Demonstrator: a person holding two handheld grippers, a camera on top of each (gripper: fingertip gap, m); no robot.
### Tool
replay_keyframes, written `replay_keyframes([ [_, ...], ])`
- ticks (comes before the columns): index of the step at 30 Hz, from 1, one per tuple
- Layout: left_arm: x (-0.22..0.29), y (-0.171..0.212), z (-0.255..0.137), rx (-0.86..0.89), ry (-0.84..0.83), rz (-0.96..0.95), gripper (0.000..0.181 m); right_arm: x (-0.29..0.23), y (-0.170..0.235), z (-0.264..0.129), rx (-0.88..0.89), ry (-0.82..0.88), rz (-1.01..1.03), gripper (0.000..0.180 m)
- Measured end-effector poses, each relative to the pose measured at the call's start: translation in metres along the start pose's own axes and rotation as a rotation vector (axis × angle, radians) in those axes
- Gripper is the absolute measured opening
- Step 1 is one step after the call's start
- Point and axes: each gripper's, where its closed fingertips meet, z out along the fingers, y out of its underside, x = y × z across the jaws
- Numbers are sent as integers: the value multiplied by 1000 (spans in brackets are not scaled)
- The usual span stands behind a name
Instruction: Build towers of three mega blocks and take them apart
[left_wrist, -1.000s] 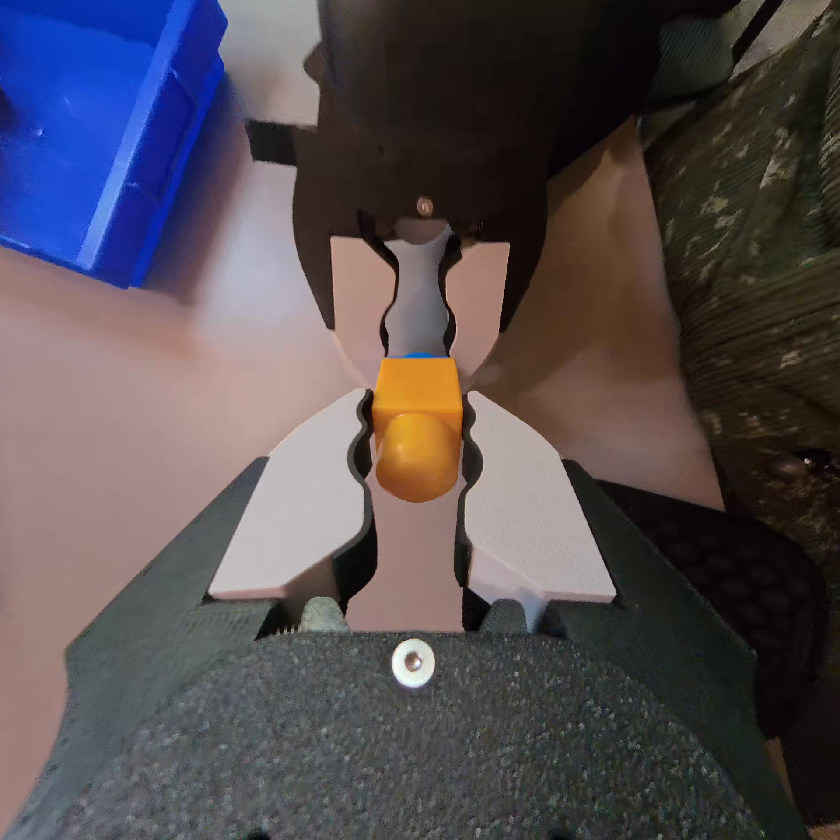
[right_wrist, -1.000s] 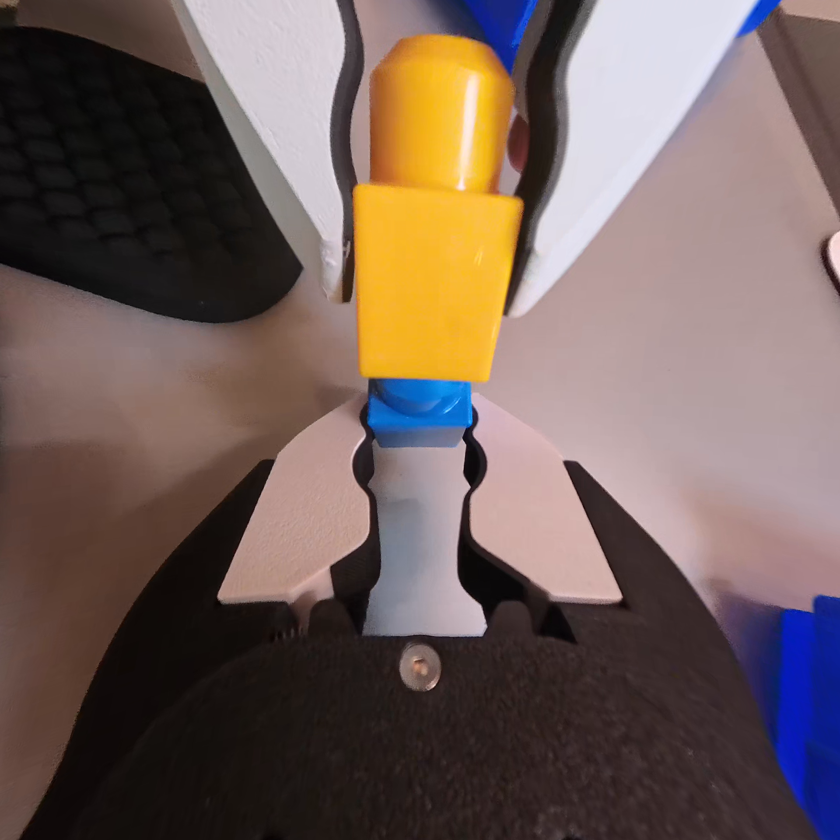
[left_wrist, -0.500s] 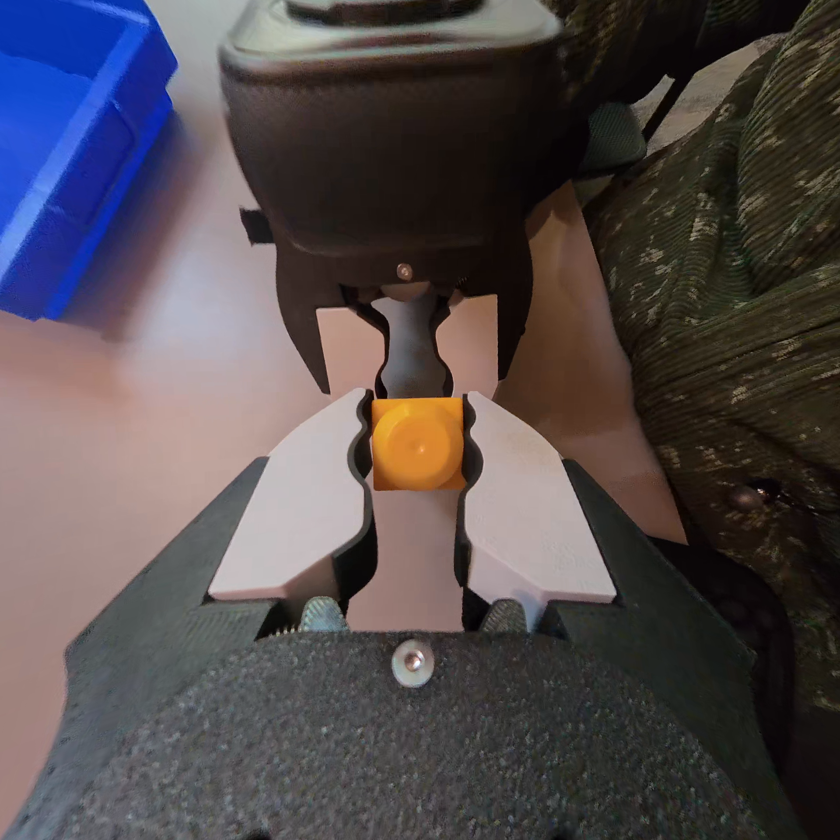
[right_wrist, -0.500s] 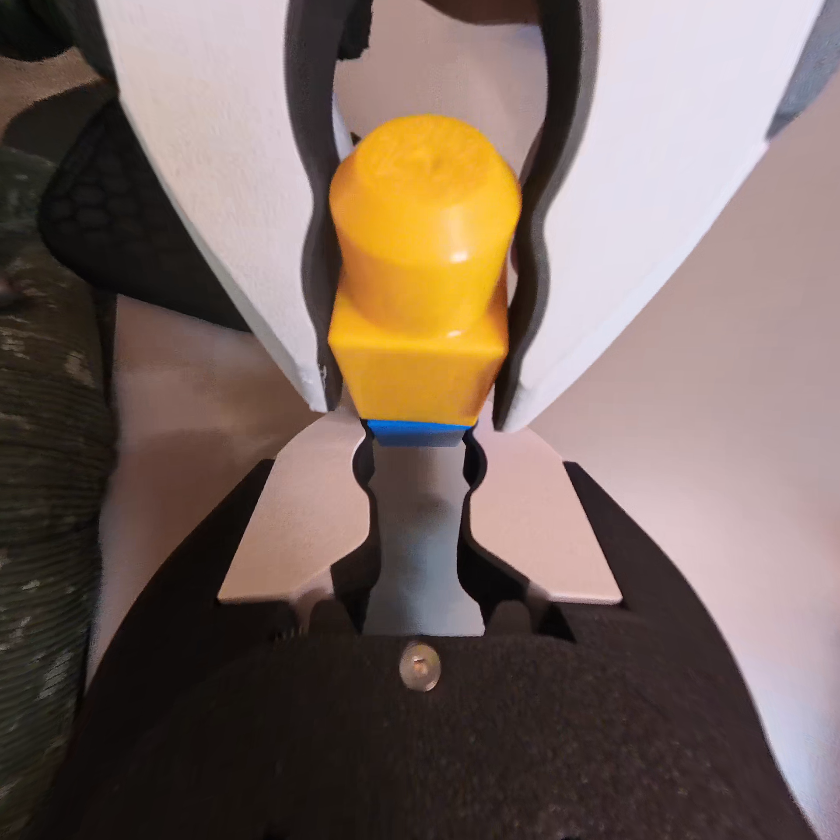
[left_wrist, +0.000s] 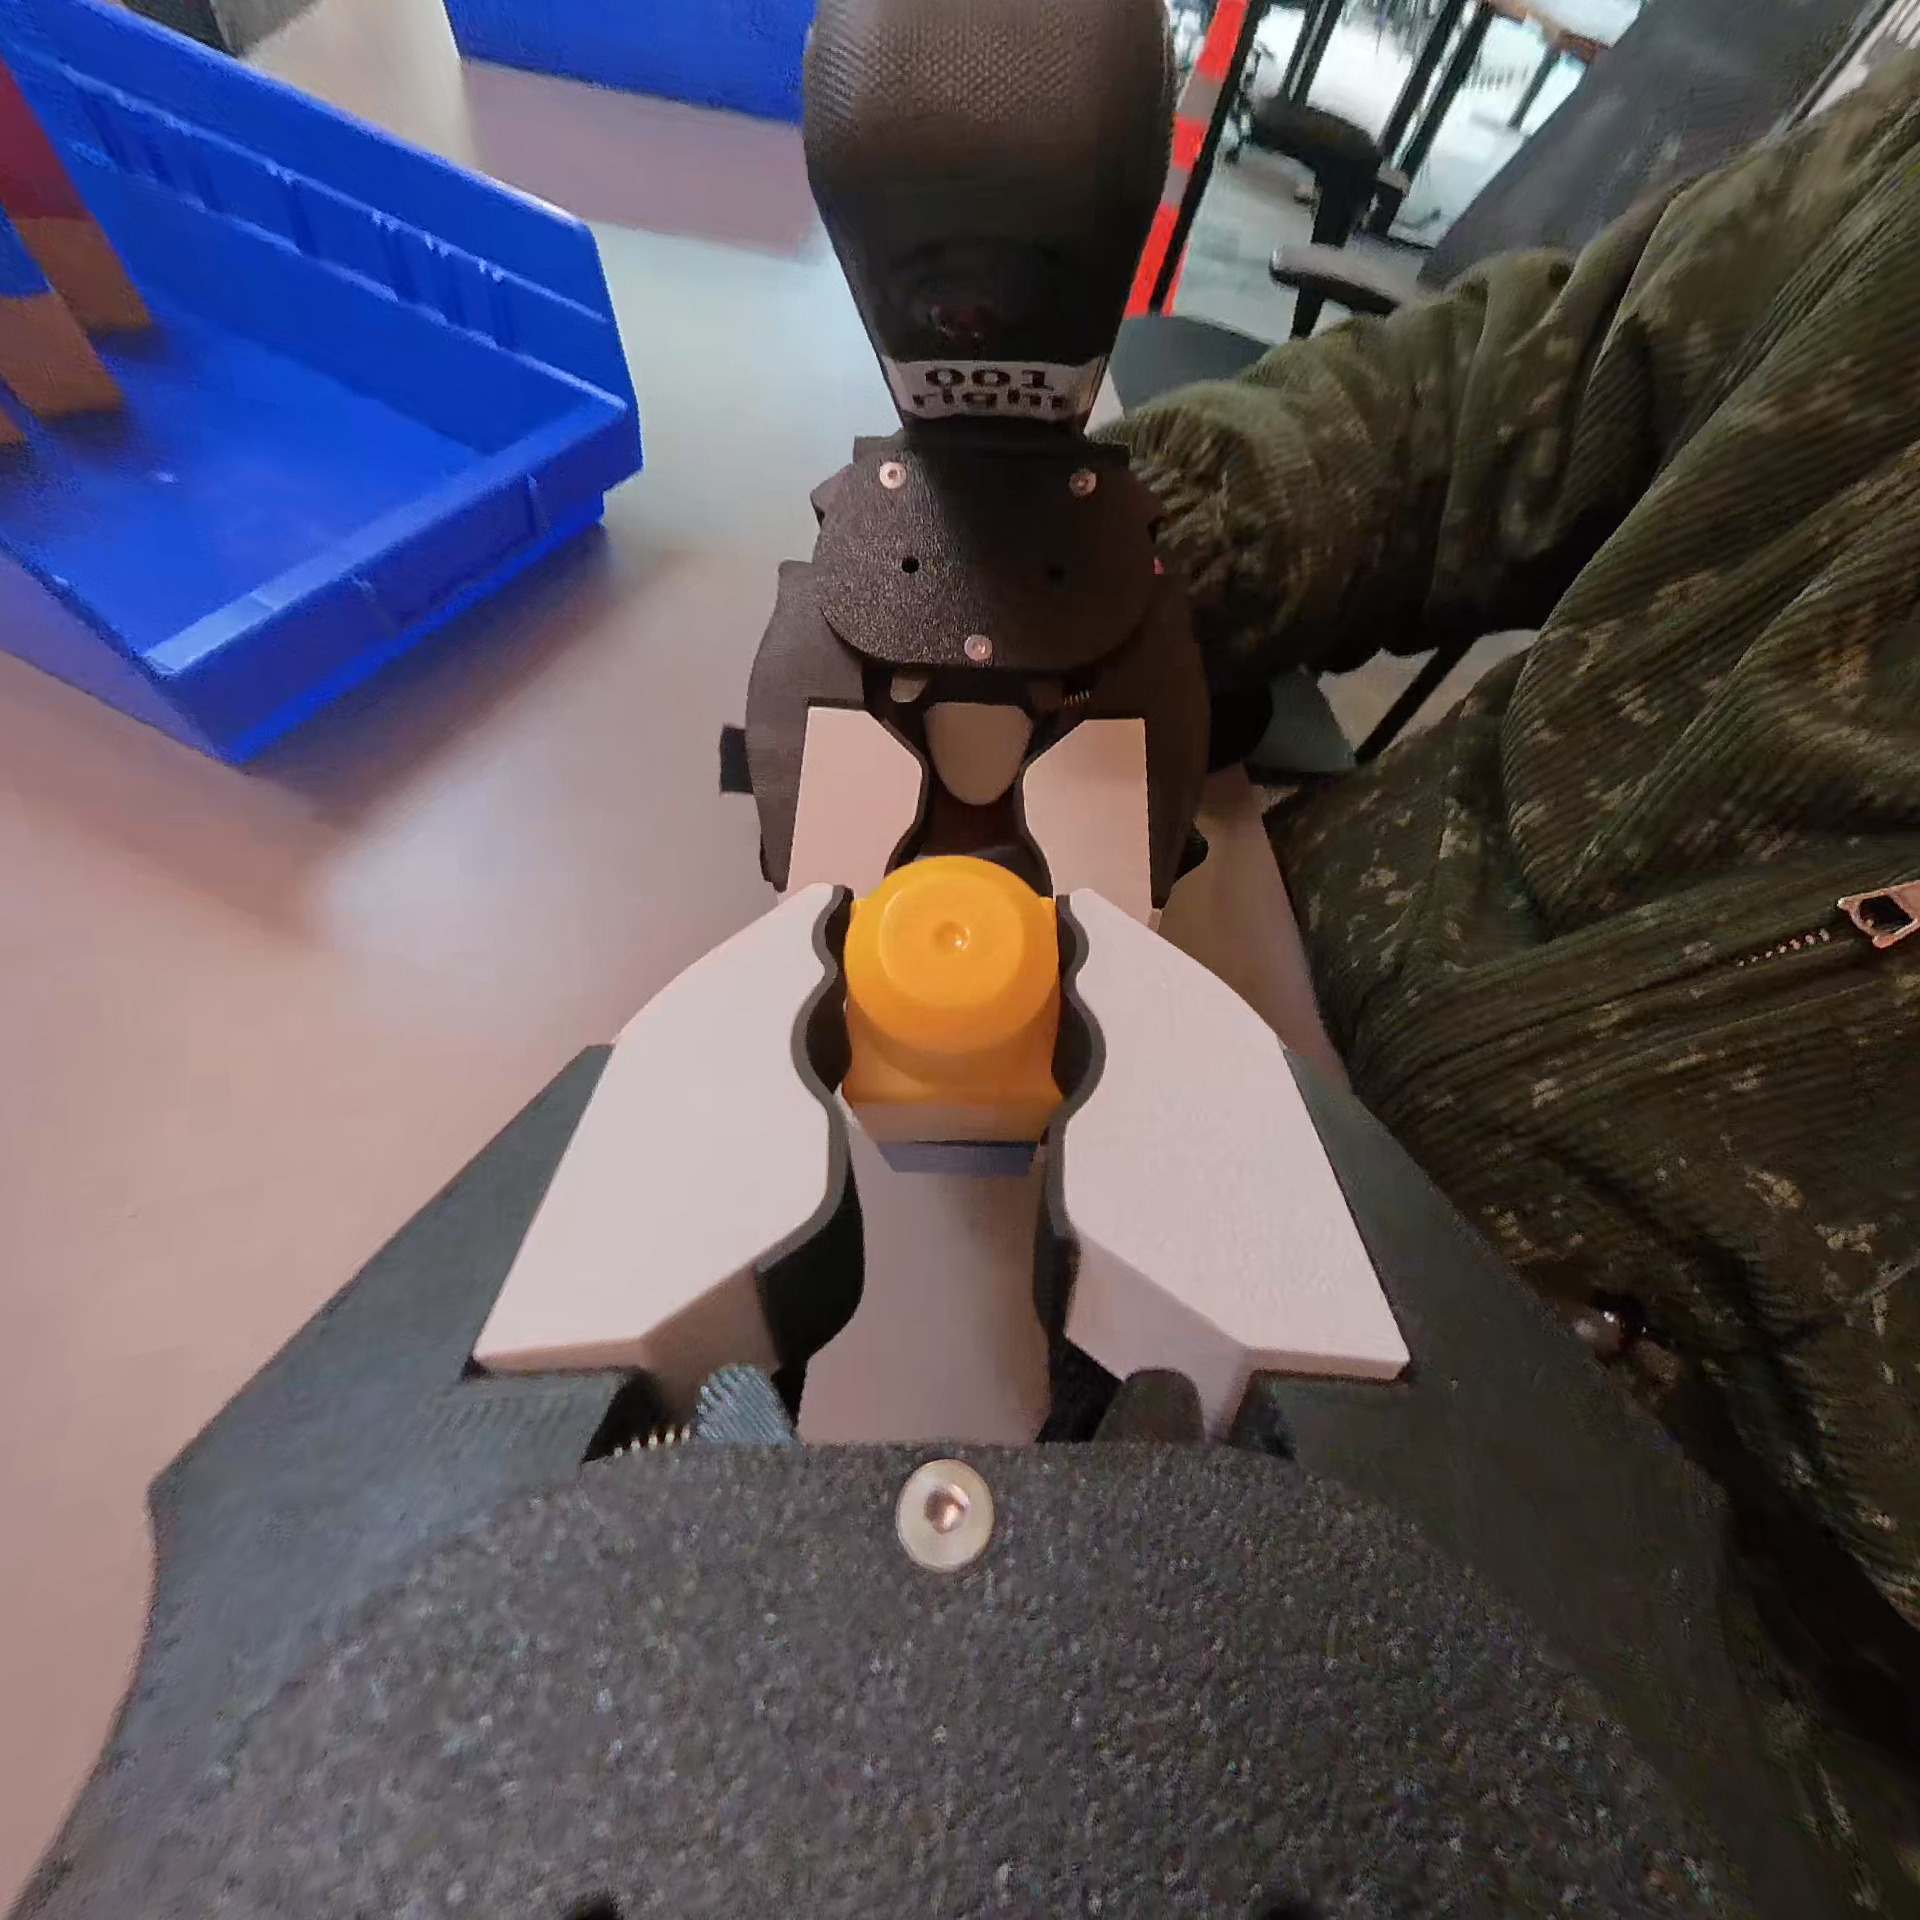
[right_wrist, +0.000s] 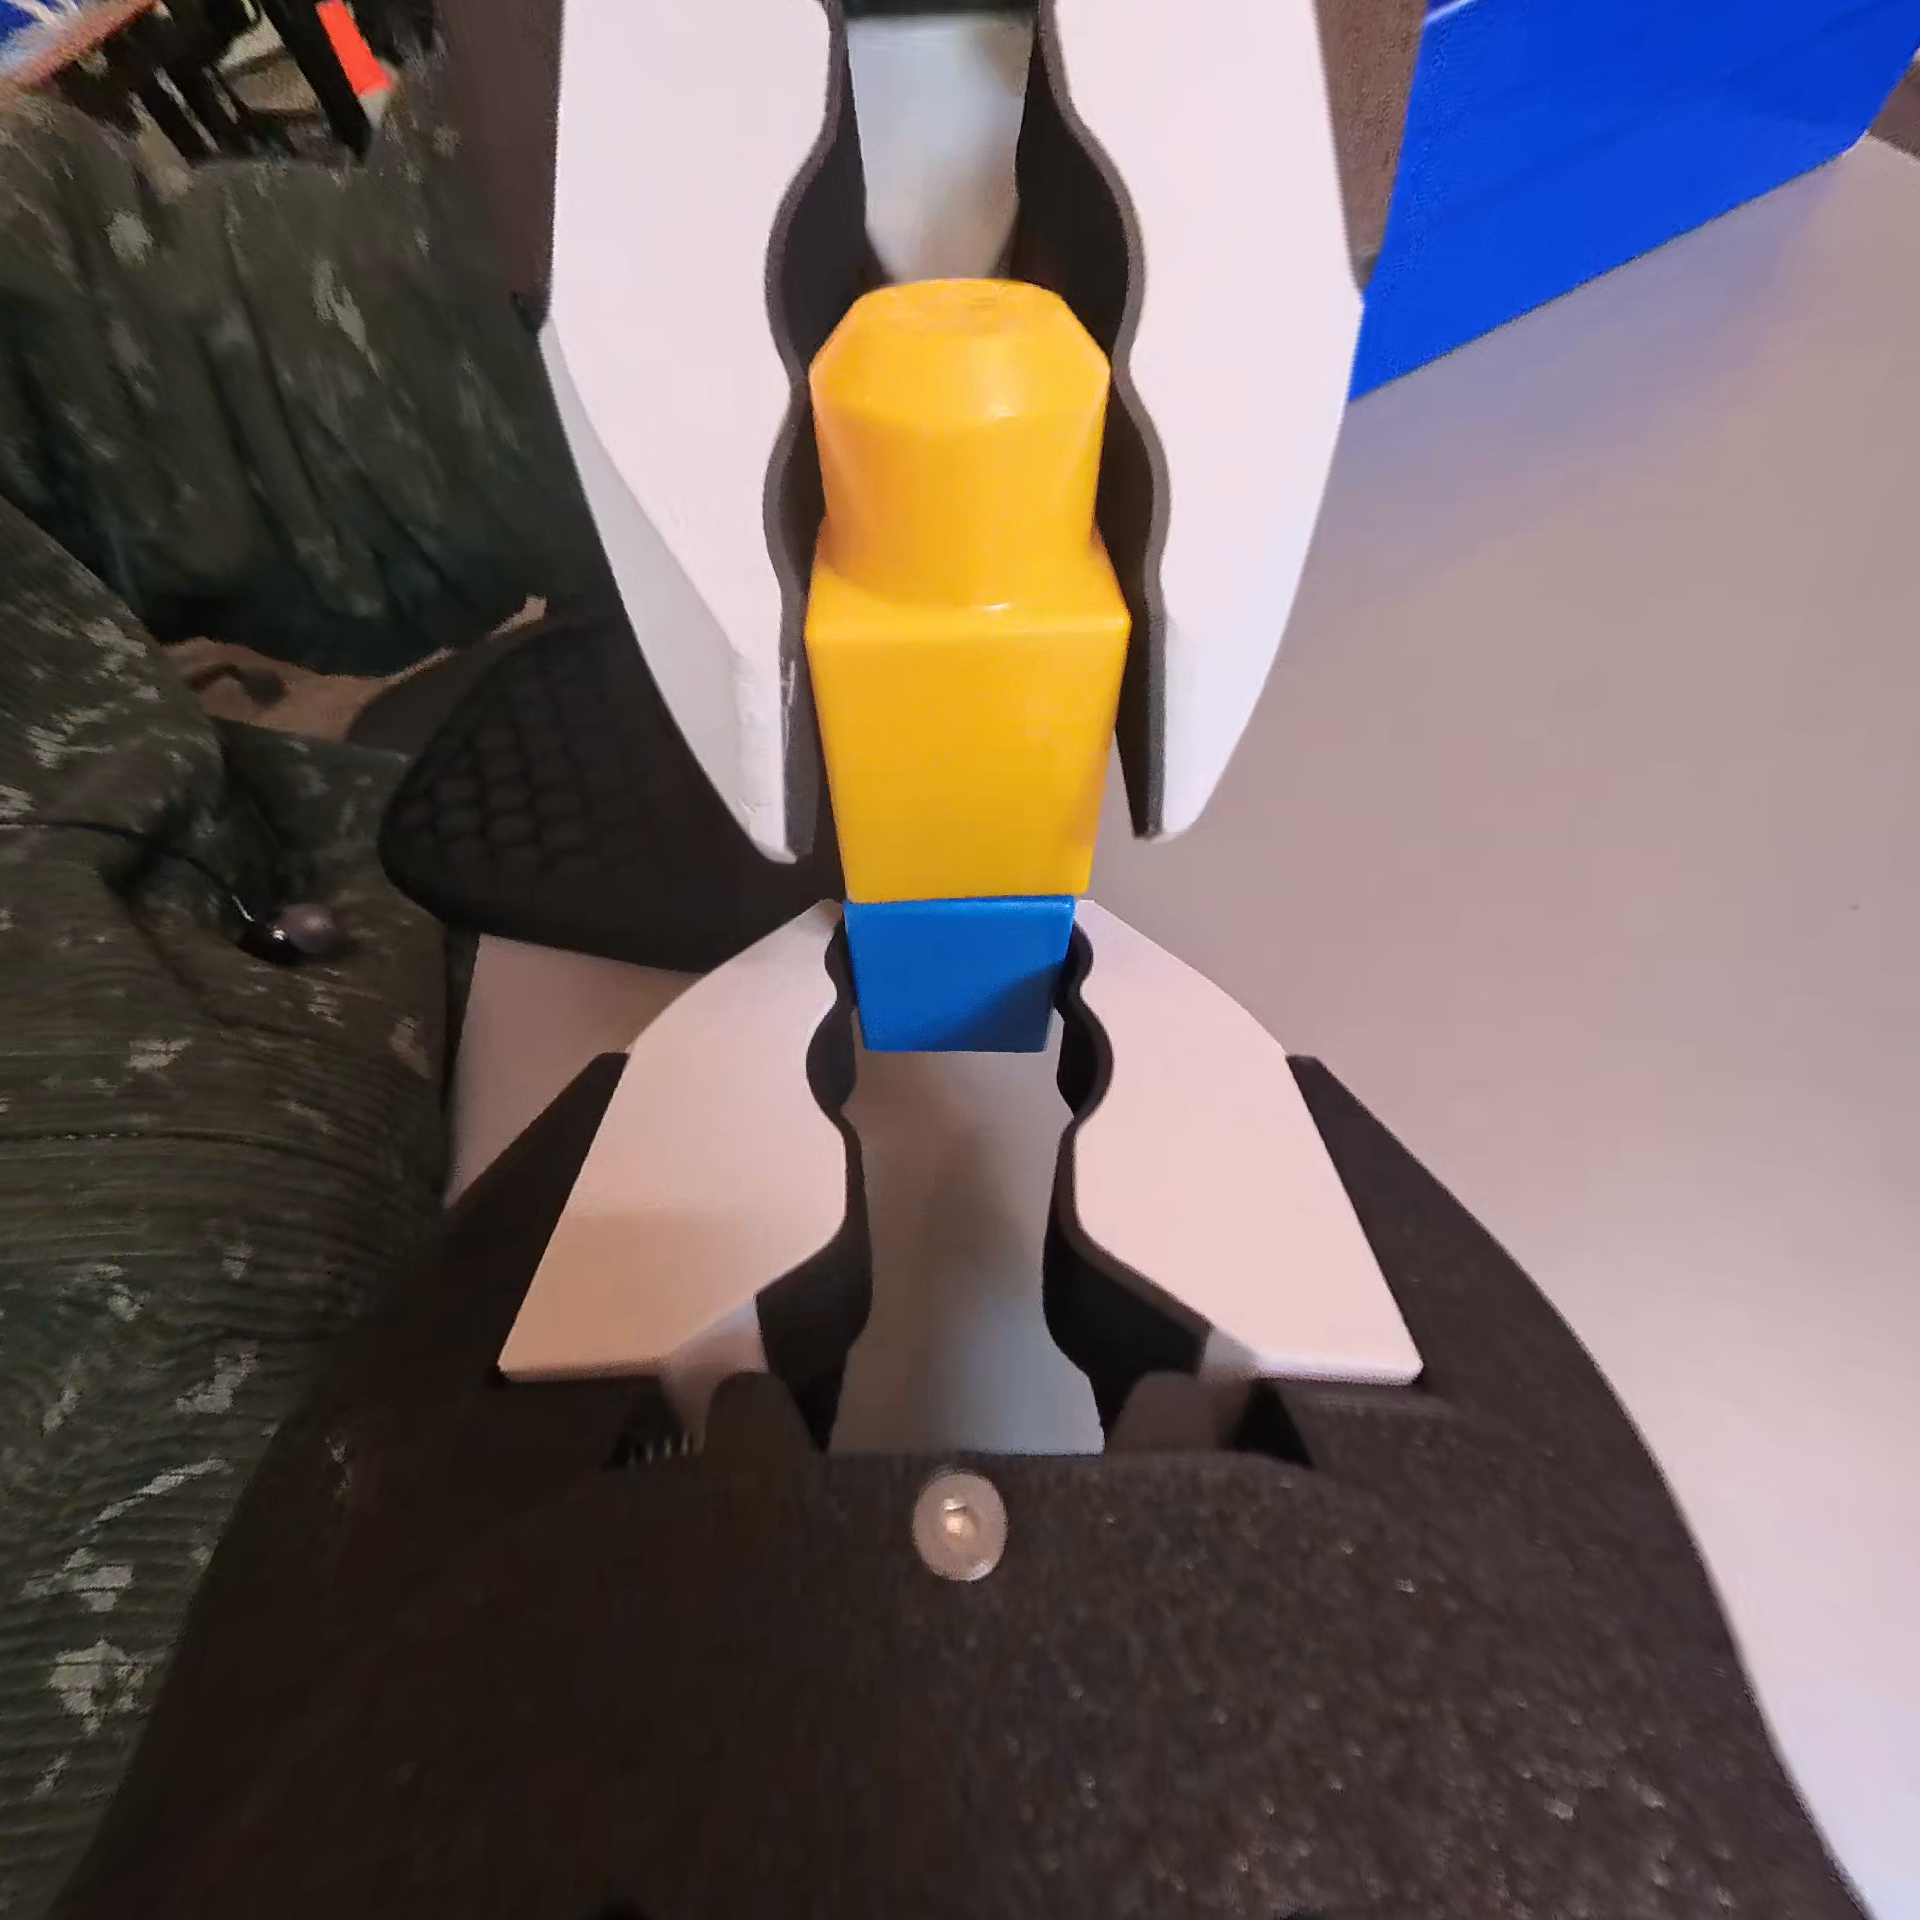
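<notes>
In the left wrist view, the left gripper (left_wrist: 951, 1023) clenches a yellow plastic single-stud mega block (left_wrist: 948, 1013) above the table (left_wrist: 260, 987). In the right wrist view, the right gripper (right_wrist: 956, 987) grasps the small blue plastic block (right_wrist: 954, 975) seated flush under the yellow one. This looks like two of three joined, or a pull-apart; I cannot tell which, and the next move needs either a third block or a straight pull.

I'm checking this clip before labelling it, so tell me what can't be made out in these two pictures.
- Third block: neither view shows one; only the yellow block on the blue block.
- Blue block in the left wrist view: mostly hidden under the yellow one.
- Blue bin: cut by the left edge, so its contents stay unclear.
- Left gripper body: cut off at the top edge of the right wrist view.
- Right gripper fingertips: hidden behind the yellow block in the left wrist view.
</notes>
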Motion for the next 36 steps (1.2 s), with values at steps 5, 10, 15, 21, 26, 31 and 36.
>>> replay_keyframes([
  [5, 5, 0, -5, 39, 29, 4, 37, -6, -5, -2, 37, -39, 1, 36],
  [10, 7, 4, -2, 25, 39, 19, 37, -7, 0, 0, 11, -48, -9, 36],
  [15, 6, 7, -1, 46, 39, -5, 37, -6, 6, 2, -17, -46, -11, 36],
  [21, -3, -2, -9, 178, -17, 16, 53, 7, -10, -12, 66, 4, -20, 36],
  [26, -8, 6, -14, 187, -48, 23, 51, 12, -16, -20, 130, 20, -19, 36],
  [31, -11, 11, -17, 160, -69, 23, 37, 11, -18, -20, 150, 0, -7, 36],
  [36, -9, 27, -3, 56, -73, 28, 37, 11, -19, -17, 154, 24, -33, 50],
])
